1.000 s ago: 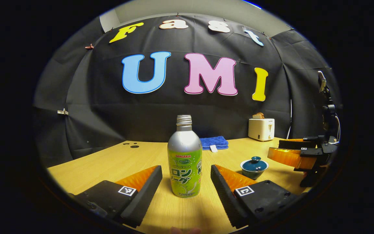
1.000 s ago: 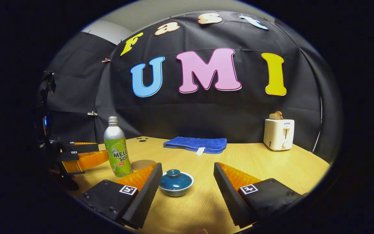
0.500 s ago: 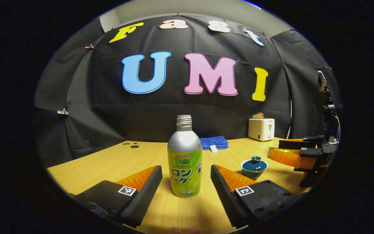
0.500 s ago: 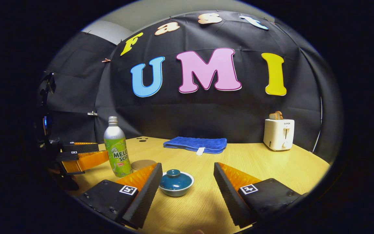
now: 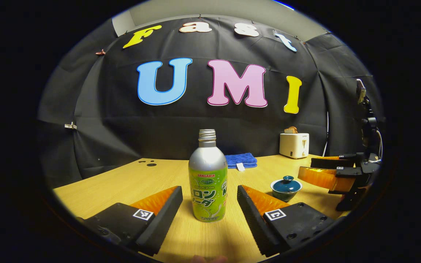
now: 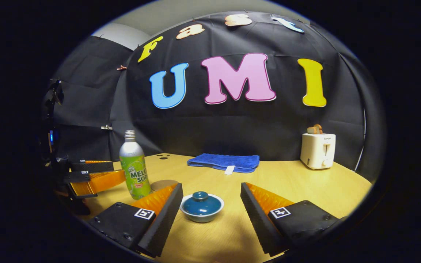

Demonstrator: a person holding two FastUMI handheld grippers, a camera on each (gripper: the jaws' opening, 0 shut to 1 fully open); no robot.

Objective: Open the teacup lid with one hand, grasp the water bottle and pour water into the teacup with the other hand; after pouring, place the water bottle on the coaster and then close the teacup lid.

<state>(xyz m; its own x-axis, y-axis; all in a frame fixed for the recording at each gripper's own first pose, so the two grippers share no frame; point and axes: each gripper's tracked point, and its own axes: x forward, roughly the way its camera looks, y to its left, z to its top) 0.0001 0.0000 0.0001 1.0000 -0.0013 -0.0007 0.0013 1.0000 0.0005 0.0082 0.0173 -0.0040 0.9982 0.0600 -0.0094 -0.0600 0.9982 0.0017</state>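
Observation:
A silver and green water bottle point(image 5: 208, 182) stands upright and uncapped on the wooden table point(image 5: 115, 182). My left gripper point(image 5: 209, 193) is open, its fingers on either side of the bottle and apart from it. A blue lidded teacup point(image 6: 201, 207) sits between the open fingers of my right gripper point(image 6: 210, 193), untouched. The lid is on the cup. A round brown coaster point(image 6: 163, 184) lies just behind the bottle point(image 6: 134, 166). In the left gripper view the teacup point(image 5: 286, 187) is at the right, with the right gripper point(image 5: 325, 171) beyond it. The left gripper point(image 6: 93, 175) shows beside the bottle in the right gripper view.
A folded blue towel point(image 6: 224, 162) lies at the back of the table near the wall. A white toaster point(image 6: 318, 150) with bread in it stands at the back right. Small dark holes point(image 6: 163, 157) mark the tabletop at the back left.
The right gripper has shifted slightly, so the teacup sits a little nearer and more centred between its fingers. The left gripper and the bottle have stayed still.

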